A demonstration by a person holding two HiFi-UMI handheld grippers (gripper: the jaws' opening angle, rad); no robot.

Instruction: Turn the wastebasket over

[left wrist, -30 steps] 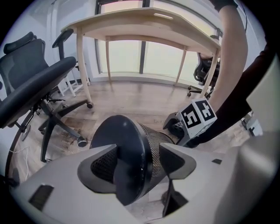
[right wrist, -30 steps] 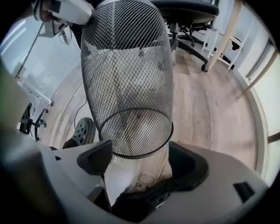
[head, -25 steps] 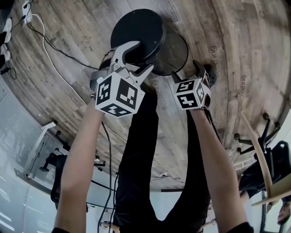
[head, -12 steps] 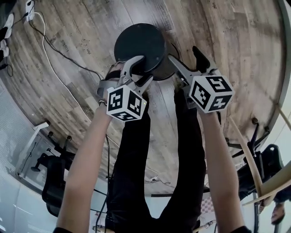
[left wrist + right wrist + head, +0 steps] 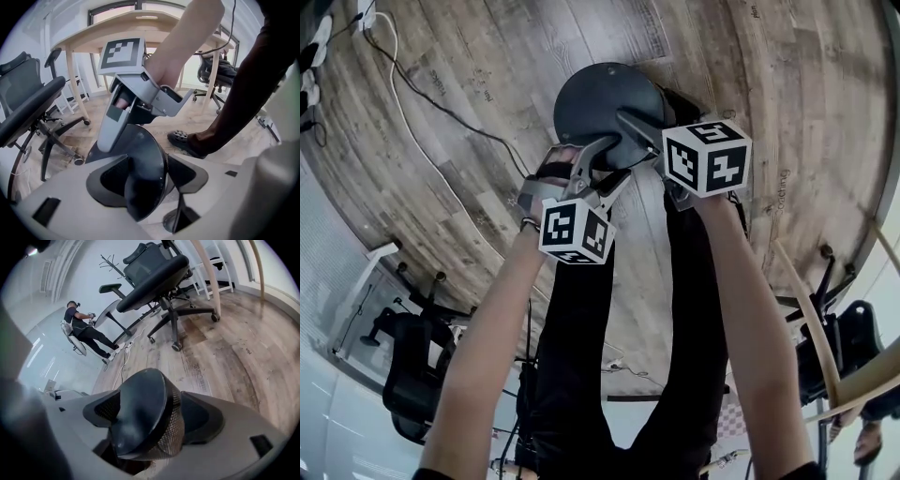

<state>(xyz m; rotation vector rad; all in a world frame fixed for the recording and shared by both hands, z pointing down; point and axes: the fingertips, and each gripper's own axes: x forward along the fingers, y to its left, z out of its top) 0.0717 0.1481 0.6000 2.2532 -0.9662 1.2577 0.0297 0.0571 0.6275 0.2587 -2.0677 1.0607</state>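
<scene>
Wastebasket point(image 5: 602, 101) gripped by right gripper point(image 5: 150, 413) and left gripper point(image 5: 150, 168), whose jaws just closed further

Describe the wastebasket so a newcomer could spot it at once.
Look over the wooden floor, just beyond the person's dark trouser legs. The wastebasket is the round black bin with a mesh wall, unlike the cables and office chairs nearby.

An office — swivel chair point(image 5: 152, 280), wooden desk point(image 5: 76, 42), plank floor point(image 5: 234, 348).
</scene>
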